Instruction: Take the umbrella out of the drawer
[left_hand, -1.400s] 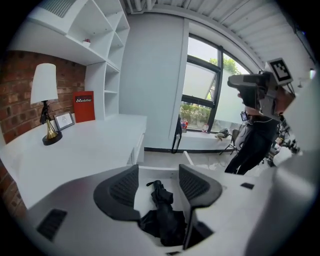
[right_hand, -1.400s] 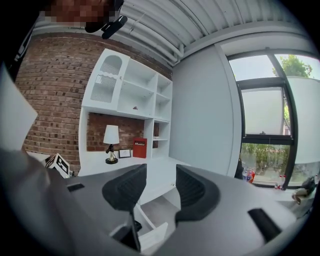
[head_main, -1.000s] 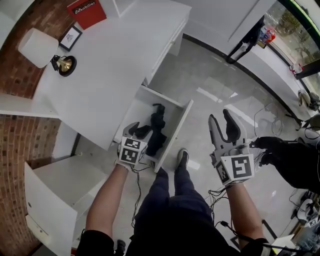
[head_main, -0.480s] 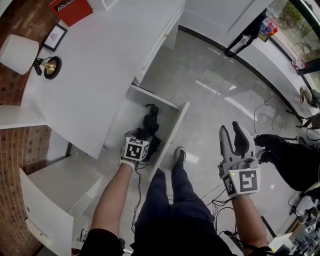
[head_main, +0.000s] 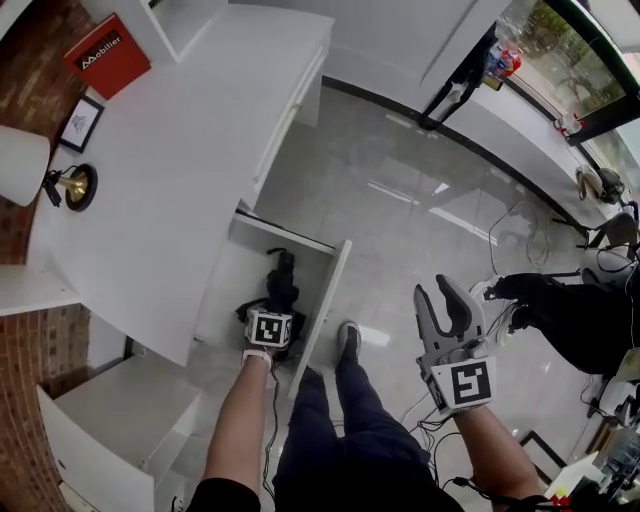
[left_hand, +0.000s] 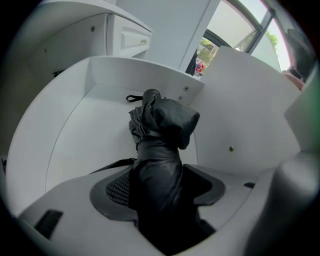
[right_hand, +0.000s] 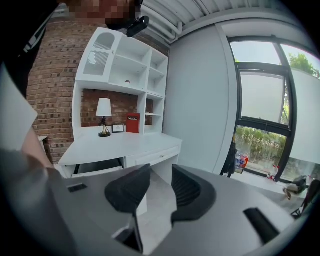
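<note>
Two grippers are in play, and only one is doing the job. You are pointing the left gripper (head_main: 270, 308) steeply down into the open drawer (head_main: 322, 295), which is standing pulled out from under the table (head_main: 180, 180). The black folded umbrella (left_hand: 162, 135) is lying on the drawer's bottom, nearer its front panel than the table's edge, with its strap end pointing at the far wall. Your left fingers (left_hand: 116, 189) have just been opening. They are now standing wide apart on either side of the umbrella's near end. The fabric is sitting between them, but I am judging that they are not yet squeezing it. The wide spread is making sense: the bundle is looking thick and soft, so you are giving it room before closing.

You are holding the right gripper (head_main: 447, 305) out over the floor (head_main: 400, 200), well apart from the drawer, probably so that it is not crowding the reach. Its fingers (right_hand: 131, 186) have just been closing a little, yet a gap is showing between them with nothing in it.

As for writing, the red book (head_main: 108, 55) at the table's back edge is showing white lettering that seems to be reading "Mobilier". The print in the small frame (head_main: 80, 123) beside it is too small to read. The marker cube (head_main: 268, 328) is carrying only black-and-white squares, no words.
</note>
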